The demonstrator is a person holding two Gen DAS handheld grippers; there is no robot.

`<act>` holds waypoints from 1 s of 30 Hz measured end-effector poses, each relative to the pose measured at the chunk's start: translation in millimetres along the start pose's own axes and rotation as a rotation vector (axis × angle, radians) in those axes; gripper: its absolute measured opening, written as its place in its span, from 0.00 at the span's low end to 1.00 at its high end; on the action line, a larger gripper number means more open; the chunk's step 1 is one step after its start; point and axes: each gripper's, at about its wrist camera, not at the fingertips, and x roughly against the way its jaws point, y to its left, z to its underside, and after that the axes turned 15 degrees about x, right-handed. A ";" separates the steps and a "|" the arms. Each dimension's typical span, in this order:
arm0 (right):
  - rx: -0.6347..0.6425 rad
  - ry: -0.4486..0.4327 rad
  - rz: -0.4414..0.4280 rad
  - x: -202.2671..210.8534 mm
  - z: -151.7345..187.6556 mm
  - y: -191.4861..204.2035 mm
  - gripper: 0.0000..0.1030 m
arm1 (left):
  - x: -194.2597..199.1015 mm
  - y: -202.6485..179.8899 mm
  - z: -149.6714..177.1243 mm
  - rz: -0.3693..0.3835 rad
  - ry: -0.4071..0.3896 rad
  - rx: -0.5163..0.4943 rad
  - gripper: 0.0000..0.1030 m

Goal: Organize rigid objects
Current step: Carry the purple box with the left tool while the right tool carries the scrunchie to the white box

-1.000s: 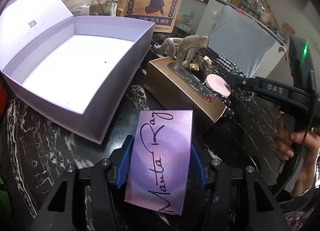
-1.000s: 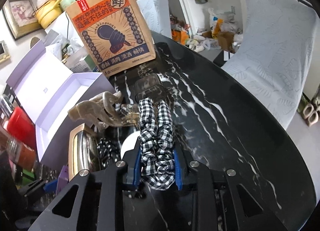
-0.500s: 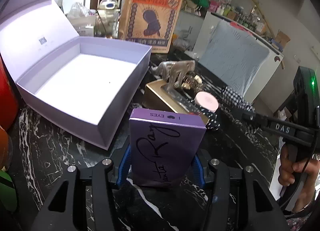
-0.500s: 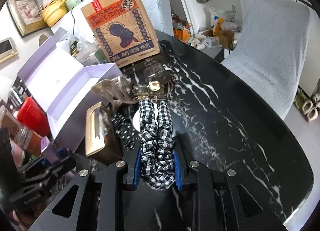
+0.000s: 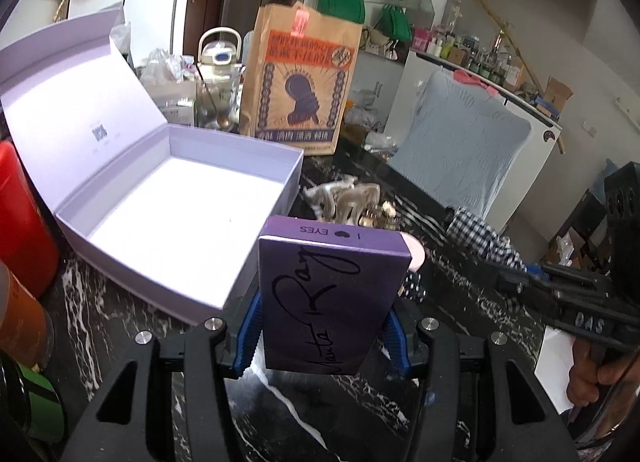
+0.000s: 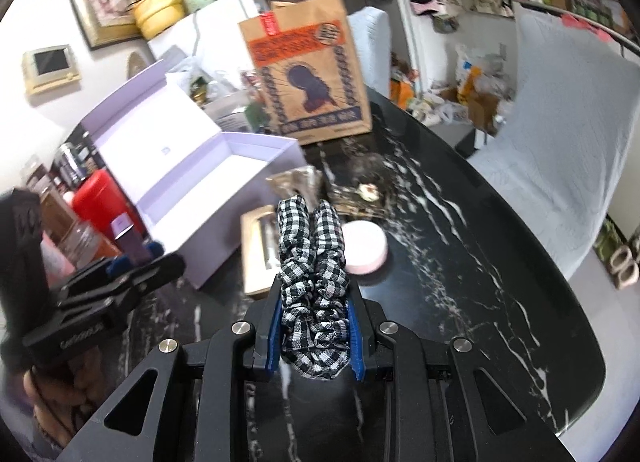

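The purple palette box [image 5: 332, 298] is pinched between the blue pads of the left tool [image 5: 320, 326] and held upright, clear of the counter [image 5: 120, 342] — a grip across its narrow sides that leaves its flat bottom free to be set down. The open lavender box [image 5: 180, 214] lies just ahead and to the left of that tool, lid folded back, interior bare, so it is judged to be the destination.

The right tool [image 6: 314, 326] is pressed onto a checked scrunchie [image 6: 310, 262], which is carried above the counter. Ahead of it, a pink round case [image 6: 368, 252] and a gold box [image 6: 256, 254] are left on the counter; beyond them a hair claw [image 6: 296, 182] is possibly resting, though it is blurred.
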 end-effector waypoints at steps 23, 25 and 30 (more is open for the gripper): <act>0.210 -0.047 -0.097 -21.5 -70.9 46.9 0.25 | -2.4 31.9 -68.6 -0.094 -0.069 0.110 0.50; 0.221 -0.047 -0.098 -23.4 -76.7 48.8 0.25 | -1.3 33.5 -74.2 -0.088 -0.084 0.113 0.50; 0.247 -0.064 -0.123 -28.8 -97.6 54.1 0.26 | -2.6 37.2 -91.5 -0.097 -0.110 0.121 0.50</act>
